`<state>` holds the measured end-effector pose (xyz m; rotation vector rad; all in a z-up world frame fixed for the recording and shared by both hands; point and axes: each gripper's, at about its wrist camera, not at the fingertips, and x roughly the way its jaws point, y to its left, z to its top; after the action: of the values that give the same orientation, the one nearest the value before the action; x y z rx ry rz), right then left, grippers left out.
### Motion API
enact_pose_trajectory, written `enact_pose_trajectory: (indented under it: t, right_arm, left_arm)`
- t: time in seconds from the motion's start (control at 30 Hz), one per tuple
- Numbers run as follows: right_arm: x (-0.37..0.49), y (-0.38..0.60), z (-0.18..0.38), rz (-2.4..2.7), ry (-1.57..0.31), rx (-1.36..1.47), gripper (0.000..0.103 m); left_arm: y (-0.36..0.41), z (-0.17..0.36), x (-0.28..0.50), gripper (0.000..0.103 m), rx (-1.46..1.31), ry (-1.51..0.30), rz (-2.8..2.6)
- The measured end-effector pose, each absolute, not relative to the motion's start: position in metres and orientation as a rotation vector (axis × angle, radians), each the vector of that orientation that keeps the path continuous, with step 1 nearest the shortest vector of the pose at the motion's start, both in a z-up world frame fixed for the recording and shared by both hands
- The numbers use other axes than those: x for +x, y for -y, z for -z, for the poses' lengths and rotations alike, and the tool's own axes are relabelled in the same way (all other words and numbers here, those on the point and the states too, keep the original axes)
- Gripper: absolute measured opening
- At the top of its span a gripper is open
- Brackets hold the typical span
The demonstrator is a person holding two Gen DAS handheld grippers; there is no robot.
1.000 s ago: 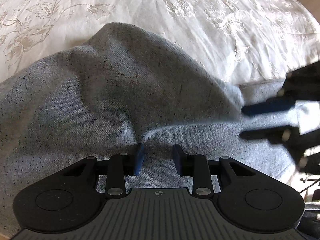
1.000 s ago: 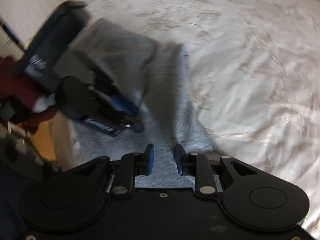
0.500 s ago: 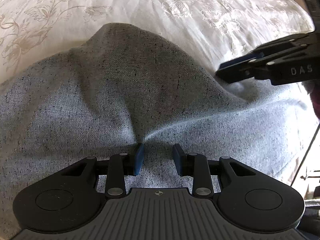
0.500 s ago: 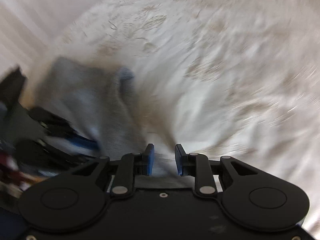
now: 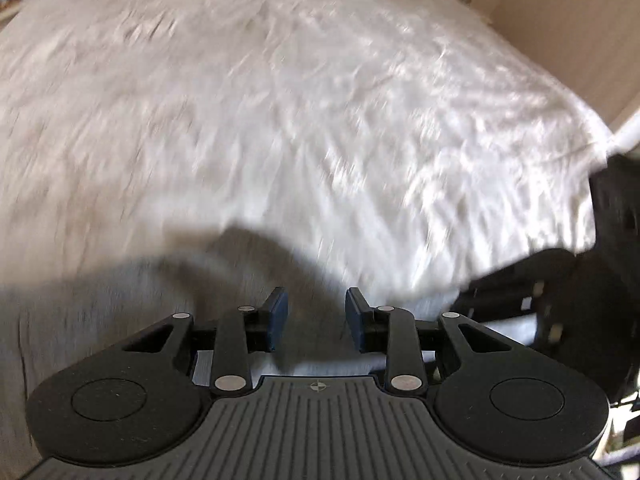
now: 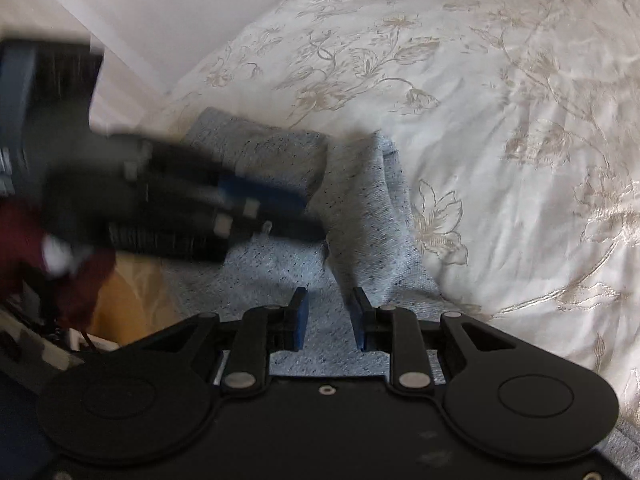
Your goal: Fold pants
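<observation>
The grey speckled pants lie folded on the white embroidered bedspread, near its edge. My right gripper is open and empty just above the near part of the pants. My left gripper is open and empty above the pants, which fill the lower left of the blurred left wrist view. The left gripper also shows blurred in the right wrist view, over the folded pants. The right gripper shows at the right edge of the left wrist view.
The bedspread stretches away behind the pants. A beige wall stands at the far right of the bed. A white wall and a yellow-brown object lie beyond the bed's left edge. A dark red sleeve holds the left gripper.
My left gripper has let go of the fabric fold and lifted, its view swinging up over the bed. My right gripper has swung back over the pants.
</observation>
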<state>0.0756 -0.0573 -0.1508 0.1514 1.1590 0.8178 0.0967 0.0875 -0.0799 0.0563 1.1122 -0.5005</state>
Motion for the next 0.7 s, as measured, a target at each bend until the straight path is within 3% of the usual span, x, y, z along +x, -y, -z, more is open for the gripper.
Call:
enact_pose_trajectory:
  t: [0.13,0.23,0.47,0.5,0.53,0.7]
  right_arm:
    - [0.076,0.062,0.138,-0.708,-1.054,0.129,0.027]
    - [0.087,0.065,0.131,-0.67,-1.003,0.095,0.037]
    - [0.122,0.032,0.155,-0.773,-1.065,-0.031,0.039]
    - [0.123,0.029,0.158,-0.796,-1.089,-0.034,0.033]
    - [0.122,0.026,0.157,-0.836,-1.103,-0.026,0.005]
    - [0.074,0.005,0.132,-0.876,-1.017,-0.171,0.003]
  left_arm:
    - [-0.074,0.074,0.124,0.031,0.049,-1.069,0.495]
    - [-0.077,0.071,0.139,0.031,0.011,-1.062,0.472]
    - [-0.084,0.08,0.16,0.031,0.034,-1.139,0.437]
    - [-0.084,0.081,0.16,0.031,0.039,-1.144,0.439]
    - [-0.083,0.082,0.159,0.031,0.045,-1.151,0.445]
    - [-0.07,0.102,0.161,0.031,0.108,-1.223,0.466]
